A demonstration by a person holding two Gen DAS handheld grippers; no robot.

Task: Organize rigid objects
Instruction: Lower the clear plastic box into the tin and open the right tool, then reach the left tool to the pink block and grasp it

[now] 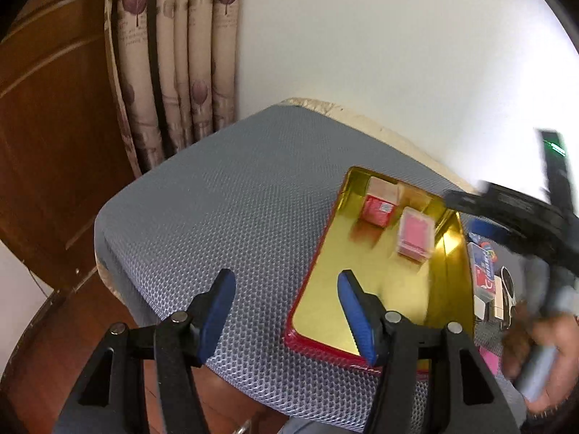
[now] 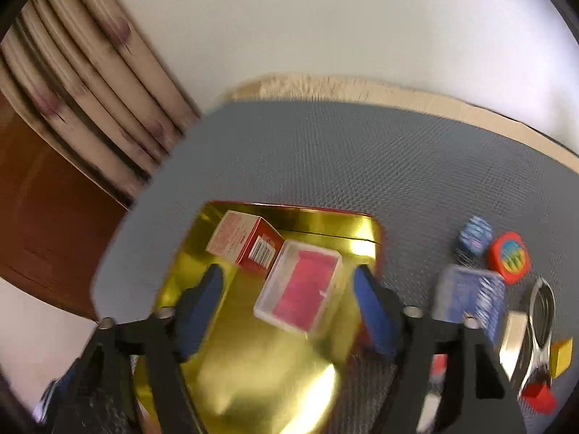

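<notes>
A gold tin tray (image 2: 253,369) with a red rim lies on a grey mesh cushion (image 2: 362,152). In it sit a small red carton (image 2: 249,242) and a clear case of pink cards (image 2: 302,289). My right gripper (image 2: 289,303) is open above the tray, and the clear case lies between its blue fingers with a gap on each side. My left gripper (image 1: 286,307) is open too, straddling the tray's (image 1: 391,282) near-left rim, one finger over the cushion (image 1: 217,199) and one over the gold floor. The left wrist view also shows the carton (image 1: 378,209) and the case (image 1: 416,235).
Right of the tray lie a blue card box (image 2: 470,296), a blue die (image 2: 474,237), a red round disc (image 2: 510,258), a metal tool (image 2: 541,318), and yellow (image 2: 561,356) and red (image 2: 539,396) blocks. A curtain (image 1: 173,54), wooden panel and white wall stand behind. A hand (image 1: 535,340) shows at right.
</notes>
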